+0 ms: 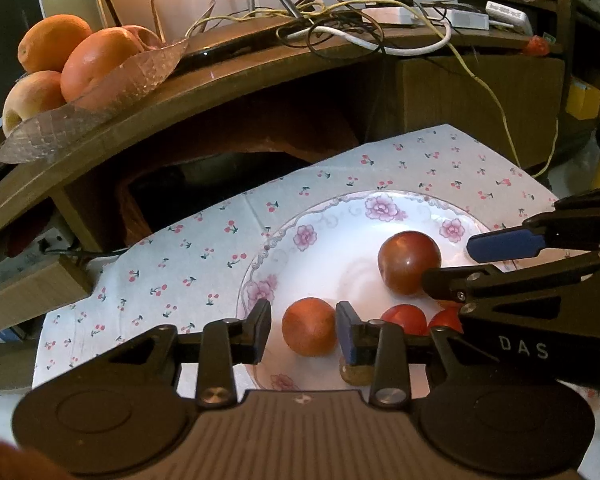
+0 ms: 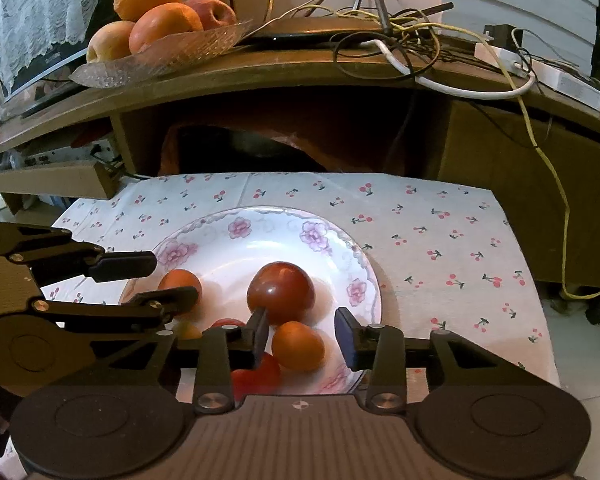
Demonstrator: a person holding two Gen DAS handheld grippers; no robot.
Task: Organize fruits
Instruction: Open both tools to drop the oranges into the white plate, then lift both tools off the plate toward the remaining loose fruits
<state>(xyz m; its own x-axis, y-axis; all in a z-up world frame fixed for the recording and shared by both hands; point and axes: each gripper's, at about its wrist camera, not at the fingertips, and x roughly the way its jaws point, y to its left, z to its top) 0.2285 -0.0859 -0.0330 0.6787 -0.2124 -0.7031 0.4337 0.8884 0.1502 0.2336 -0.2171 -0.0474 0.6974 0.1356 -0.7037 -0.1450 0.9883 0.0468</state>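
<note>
Small round orange fruit (image 1: 309,326) lies free between the left gripper (image 1: 304,330) fingers, jaws parted, pads clear. Right gripper (image 2: 302,338) likewise straddles another orange fruit (image 2: 298,346), unheld. Both on the floral white plate (image 2: 268,224). Judged light, smooth, bruisable; grip across the middle.

Two bright red round tomatoes (image 1: 405,317) on white floral plate (image 1: 324,264): lower halves hidden behind left hand-held gripper (image 1: 303,330) linkage and the right one's arm. Small tan lump (image 1: 355,374) under the blue pad, can't ID. Dark recess (image 2: 260,144) under wooden shelf (image 2: 300,68), contents unreadable.
</note>
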